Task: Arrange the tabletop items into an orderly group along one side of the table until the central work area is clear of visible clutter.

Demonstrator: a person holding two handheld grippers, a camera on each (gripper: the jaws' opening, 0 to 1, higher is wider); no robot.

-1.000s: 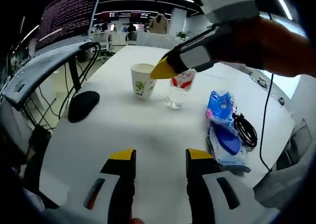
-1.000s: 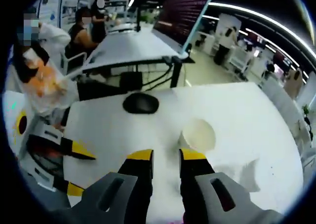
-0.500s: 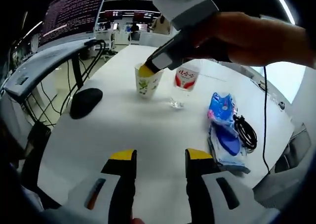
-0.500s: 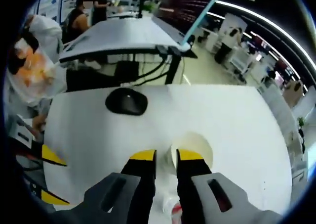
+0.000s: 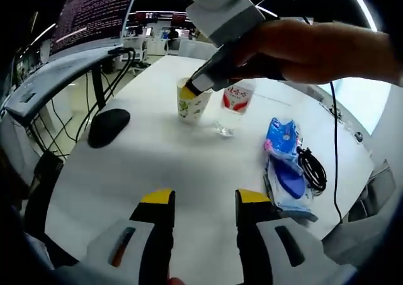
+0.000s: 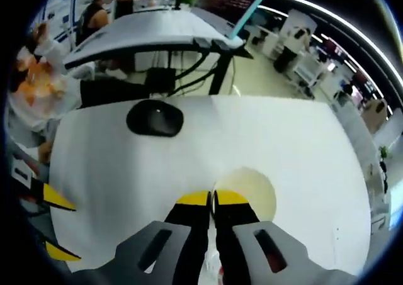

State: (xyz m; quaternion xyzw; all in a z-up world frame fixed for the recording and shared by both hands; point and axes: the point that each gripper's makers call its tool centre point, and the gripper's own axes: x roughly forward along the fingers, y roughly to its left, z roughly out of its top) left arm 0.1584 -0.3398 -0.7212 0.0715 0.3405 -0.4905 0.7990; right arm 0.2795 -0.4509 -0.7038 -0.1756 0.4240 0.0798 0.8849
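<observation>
A white paper cup (image 5: 194, 107) with a green print stands toward the far middle of the white table (image 5: 157, 162). My right gripper (image 5: 187, 93) reaches down from the upper right, held by a hand, and its yellow tips pinch the cup's near rim. In the right gripper view the jaws (image 6: 213, 198) are shut on the rim of the cup (image 6: 255, 187). My left gripper (image 5: 204, 200) hovers open over the near table, holding nothing; its yellow tips (image 6: 53, 197) show at the left edge of the right gripper view.
A clear glass (image 5: 230, 112) with a red label stands just right of the cup. Blue packets (image 5: 281, 153) and a coiled black cable (image 5: 313, 168) lie at the right. A black mouse (image 5: 108, 126) (image 6: 155, 118) sits at the left. A monitor (image 5: 88, 14) stands beyond the left edge.
The right gripper's jaws have closed on the cup's rim after lowering onto it. The left gripper has stayed open and almost still.
</observation>
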